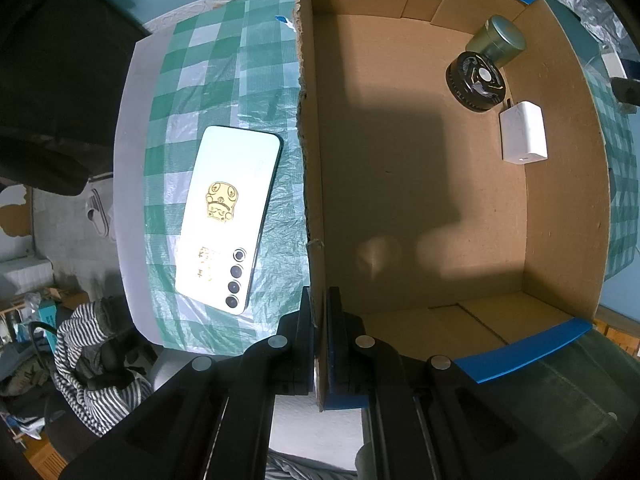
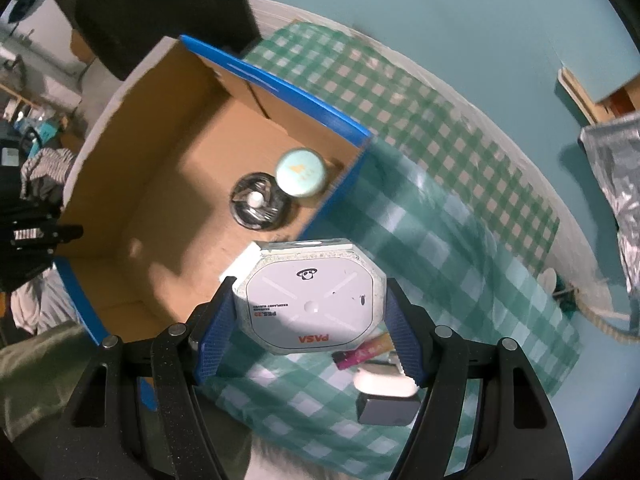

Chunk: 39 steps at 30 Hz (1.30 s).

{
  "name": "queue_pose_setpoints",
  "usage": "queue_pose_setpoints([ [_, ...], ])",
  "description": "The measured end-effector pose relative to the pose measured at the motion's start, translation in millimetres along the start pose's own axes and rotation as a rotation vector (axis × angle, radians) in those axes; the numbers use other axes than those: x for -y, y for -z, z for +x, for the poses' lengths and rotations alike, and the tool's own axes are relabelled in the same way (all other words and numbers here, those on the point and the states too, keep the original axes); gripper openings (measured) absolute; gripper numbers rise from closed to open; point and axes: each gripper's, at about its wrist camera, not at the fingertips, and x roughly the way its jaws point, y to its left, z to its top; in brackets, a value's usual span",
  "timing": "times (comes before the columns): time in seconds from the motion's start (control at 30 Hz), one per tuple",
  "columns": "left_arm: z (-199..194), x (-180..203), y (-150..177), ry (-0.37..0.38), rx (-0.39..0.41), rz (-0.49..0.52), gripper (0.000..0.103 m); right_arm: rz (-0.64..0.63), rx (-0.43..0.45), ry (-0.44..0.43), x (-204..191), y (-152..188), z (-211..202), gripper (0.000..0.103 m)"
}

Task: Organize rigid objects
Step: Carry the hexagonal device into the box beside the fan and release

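My left gripper is shut on the near wall of the cardboard box, one finger inside and one outside. Inside the box are a green tin, a black round fan and a white charger. A white phone lies face down on the checked cloth left of the box. My right gripper is shut on a white octagonal PASA case, held above the box's right rim. The tin and fan show below it.
The green checked cloth covers the table. A pink tube, a white oval item and a grey block lie on it under my right gripper. A foil bag is at far right. Striped clothing lies beyond the table edge.
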Motion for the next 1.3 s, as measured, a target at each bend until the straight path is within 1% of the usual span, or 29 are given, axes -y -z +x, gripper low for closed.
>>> queue_pose_setpoints([
  [0.3, 0.1, 0.1, 0.0, 0.000, 0.000, 0.000, 0.004, -0.085, -0.004, -0.009, -34.2, -14.0, 4.1, 0.071],
  [0.53, -0.9, -0.7, -0.2, -0.001, 0.001, 0.001, 0.004, -0.108, -0.013, -0.006, -49.3, -22.7, 13.9, 0.071],
  [0.9, -0.7, -0.6, -0.1, 0.000, 0.002, 0.001, 0.004, -0.122, -0.053, -0.009, -64.1, -29.1, 37.8, 0.072],
  [1.3, -0.9, -1.5, -0.7, -0.002, 0.001, 0.004, 0.004, -0.137, -0.084, 0.022, -72.3, -28.5, 56.6, 0.072],
])
